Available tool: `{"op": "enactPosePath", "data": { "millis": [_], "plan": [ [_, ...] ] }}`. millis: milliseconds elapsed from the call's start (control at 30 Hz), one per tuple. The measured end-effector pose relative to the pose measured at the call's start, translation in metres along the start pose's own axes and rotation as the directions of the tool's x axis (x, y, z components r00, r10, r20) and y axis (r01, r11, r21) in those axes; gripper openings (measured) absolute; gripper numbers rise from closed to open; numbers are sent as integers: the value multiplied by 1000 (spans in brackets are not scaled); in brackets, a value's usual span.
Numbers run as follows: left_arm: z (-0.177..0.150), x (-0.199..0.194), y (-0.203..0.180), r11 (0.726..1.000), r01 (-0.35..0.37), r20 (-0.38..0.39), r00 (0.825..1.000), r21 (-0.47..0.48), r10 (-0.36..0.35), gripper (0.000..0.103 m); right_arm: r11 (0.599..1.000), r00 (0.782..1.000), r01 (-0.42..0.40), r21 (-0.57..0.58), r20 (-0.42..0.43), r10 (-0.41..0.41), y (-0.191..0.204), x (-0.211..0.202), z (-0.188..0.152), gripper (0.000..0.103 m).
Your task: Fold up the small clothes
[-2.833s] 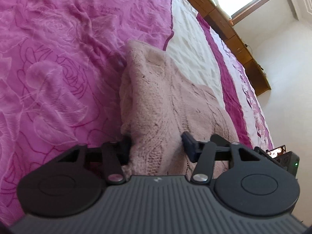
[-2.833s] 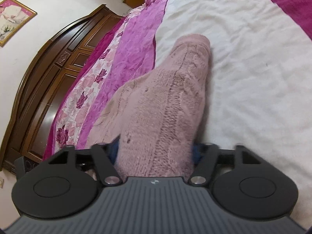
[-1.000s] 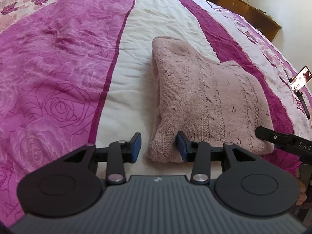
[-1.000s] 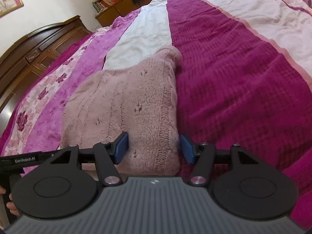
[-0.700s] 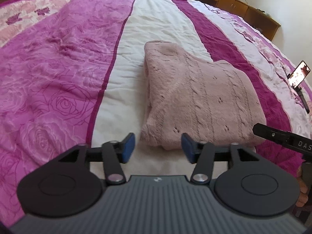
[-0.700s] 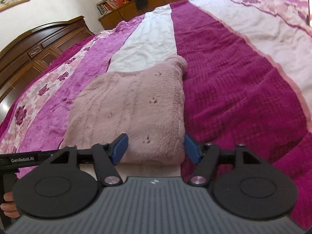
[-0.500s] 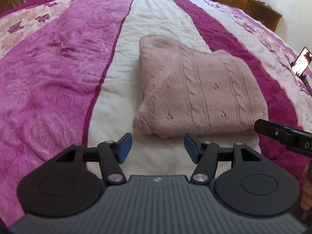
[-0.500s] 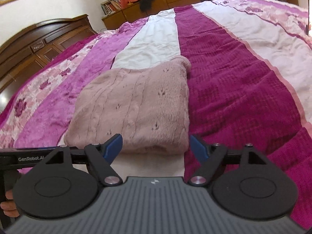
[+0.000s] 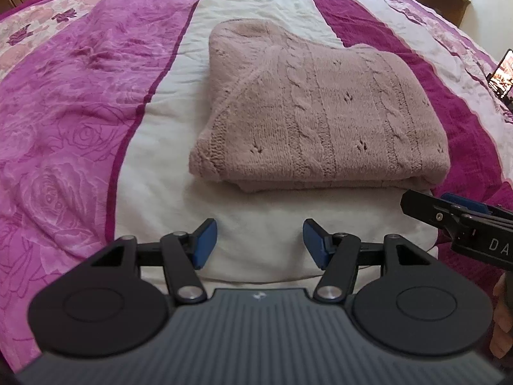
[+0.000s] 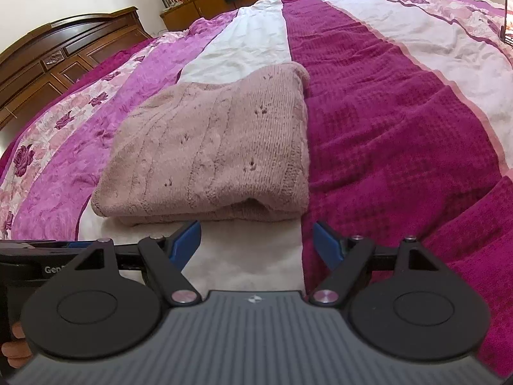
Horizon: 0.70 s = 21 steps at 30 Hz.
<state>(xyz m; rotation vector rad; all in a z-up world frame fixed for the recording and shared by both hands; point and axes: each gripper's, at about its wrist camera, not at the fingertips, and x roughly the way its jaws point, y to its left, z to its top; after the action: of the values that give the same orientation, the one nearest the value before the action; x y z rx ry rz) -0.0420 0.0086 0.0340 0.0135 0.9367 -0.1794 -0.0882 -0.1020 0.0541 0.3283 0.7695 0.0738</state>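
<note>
A pink cable-knit sweater [image 9: 317, 112] lies folded into a thick rectangle on the bed [image 9: 80, 102], resting mostly on the white stripe of the cover with its right side over the dark magenta stripe. Its folded edge faces the near edge of the bed, and layers show along that edge. The left gripper [image 9: 259, 245] hangs just short of the sweater's near edge, its blue-padded jaws spread wide and holding nothing, white cover showing between them. The right gripper [image 10: 256, 240] sits level with the sweater's near right corner, jaws likewise spread and empty, not touching the knit. In the left view the right gripper's black body reaches in from the right edge, with part of a hand [image 9: 501, 317] below it; in the right view the left gripper's body shows at the left edge. A wooden headboard [image 10: 57, 51] stands at the far left of the bed, and a phone [image 9: 503, 73] stands lit near the bed's right edge.
</note>
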Motion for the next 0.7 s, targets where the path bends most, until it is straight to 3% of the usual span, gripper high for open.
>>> {"op": "enactPosePath", "data": {
  "millis": [700],
  "plan": [
    [0,3,-4,1000,-14,-2,1000,17,14,61,1000,1000,0,0,-14,0,0,5,1,82]
  ]
}}
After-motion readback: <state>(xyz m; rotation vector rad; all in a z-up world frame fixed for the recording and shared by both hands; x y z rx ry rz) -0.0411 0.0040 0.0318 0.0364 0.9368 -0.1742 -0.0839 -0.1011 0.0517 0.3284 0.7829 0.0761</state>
